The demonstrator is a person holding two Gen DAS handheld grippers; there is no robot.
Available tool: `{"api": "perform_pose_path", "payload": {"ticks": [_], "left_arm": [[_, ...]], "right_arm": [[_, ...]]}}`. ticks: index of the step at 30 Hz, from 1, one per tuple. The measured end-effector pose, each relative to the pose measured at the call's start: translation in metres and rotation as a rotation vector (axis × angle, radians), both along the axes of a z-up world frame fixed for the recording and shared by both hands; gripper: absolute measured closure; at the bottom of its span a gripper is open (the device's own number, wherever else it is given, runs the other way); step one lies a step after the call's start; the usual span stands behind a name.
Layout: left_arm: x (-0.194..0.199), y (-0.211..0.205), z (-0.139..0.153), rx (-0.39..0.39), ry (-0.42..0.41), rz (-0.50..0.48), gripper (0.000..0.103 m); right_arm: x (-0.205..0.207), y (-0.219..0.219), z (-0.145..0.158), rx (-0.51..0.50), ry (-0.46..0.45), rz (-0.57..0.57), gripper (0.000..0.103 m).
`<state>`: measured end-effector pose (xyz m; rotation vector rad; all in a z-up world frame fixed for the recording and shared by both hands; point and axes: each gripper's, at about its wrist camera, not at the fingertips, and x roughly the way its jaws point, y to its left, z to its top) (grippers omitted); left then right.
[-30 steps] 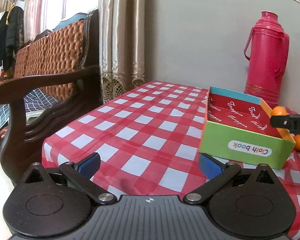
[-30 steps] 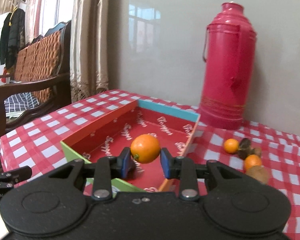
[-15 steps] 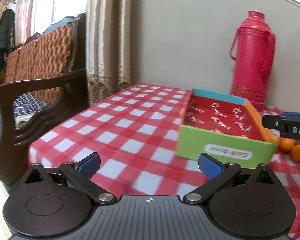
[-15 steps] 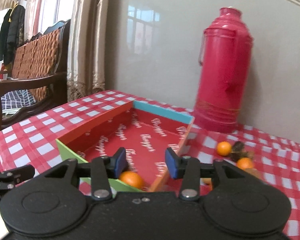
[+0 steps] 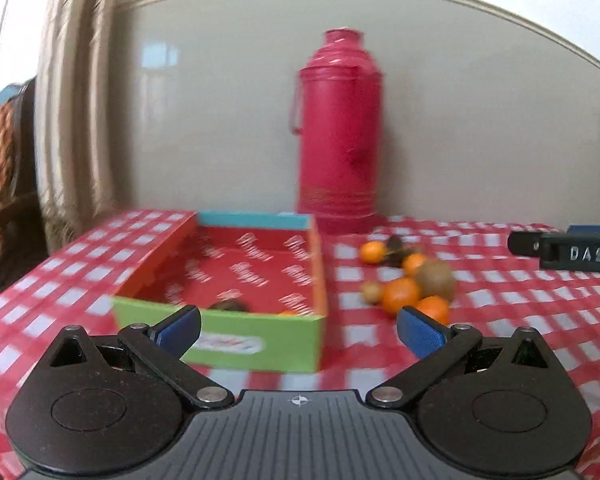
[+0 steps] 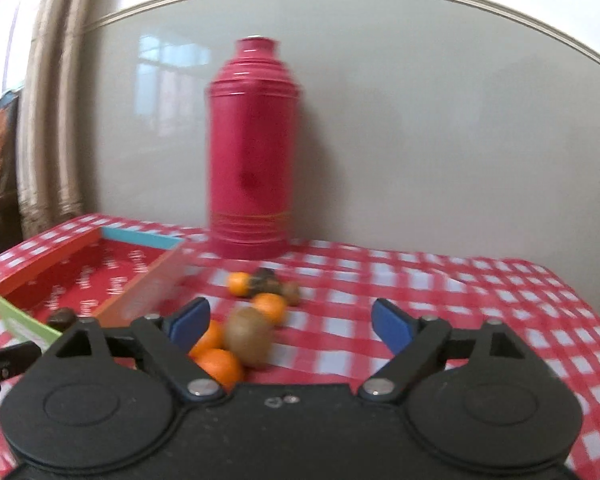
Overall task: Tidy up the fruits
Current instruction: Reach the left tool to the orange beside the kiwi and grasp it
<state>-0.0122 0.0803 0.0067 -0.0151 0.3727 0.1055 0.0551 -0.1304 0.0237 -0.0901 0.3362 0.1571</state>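
The open box (image 5: 260, 340) has a green front wall and a red lining. A dark fruit (image 5: 230, 305) and a sliver of orange (image 5: 288, 313) lie inside it. To its right, on the checked cloth, sits a pile of oranges (image 5: 400, 295) with a brown kiwi (image 5: 436, 280). My left gripper (image 5: 299, 330) hangs open and empty before the box's front right corner. My right gripper (image 6: 291, 324) is over the pile, its jaws opening with nothing pressed between them. A kiwi (image 6: 249, 336) and oranges (image 6: 216, 364) lie by its left finger.
A tall pink thermos (image 6: 254, 148) stands against the wall behind the fruit. More oranges (image 6: 270, 307) and a dark fruit (image 6: 264, 278) lie farther back. A curtain (image 5: 72, 120) and a wooden chair (image 5: 0, 168) are to the left. The table's right edge (image 6: 580, 304) is close.
The right gripper let go of the orange, which dropped into the box, and its jaws spread wide. Both grippers swung right, from the box towards the fruit pile.
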Motion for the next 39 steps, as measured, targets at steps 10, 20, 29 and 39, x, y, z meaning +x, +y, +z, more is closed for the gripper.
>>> {"api": "perform_pose_path", "payload": {"ticks": [10, 20, 29, 39], "left_arm": [[0.040, -0.063, -0.002, -0.027, 0.047, -0.066, 0.000], [0.069, -0.091, -0.016, 0.051, 0.088, -0.089, 0.000], [0.090, -0.097, -0.027, 0.040, 0.135, -0.065, 0.000], [0.108, -0.101, -0.036, 0.024, 0.176, -0.093, 0.000]], "right_arm": [[-0.007, -0.067, -0.009, -0.026, -0.020, -0.141, 0.019], [-0.002, -0.119, -0.029, 0.015, 0.028, -0.232, 0.018], [0.006, -0.121, -0.037, 0.035, 0.054, -0.227, 0.018], [0.012, -0.126, -0.043, -0.005, 0.070, -0.270, 0.018]]}}
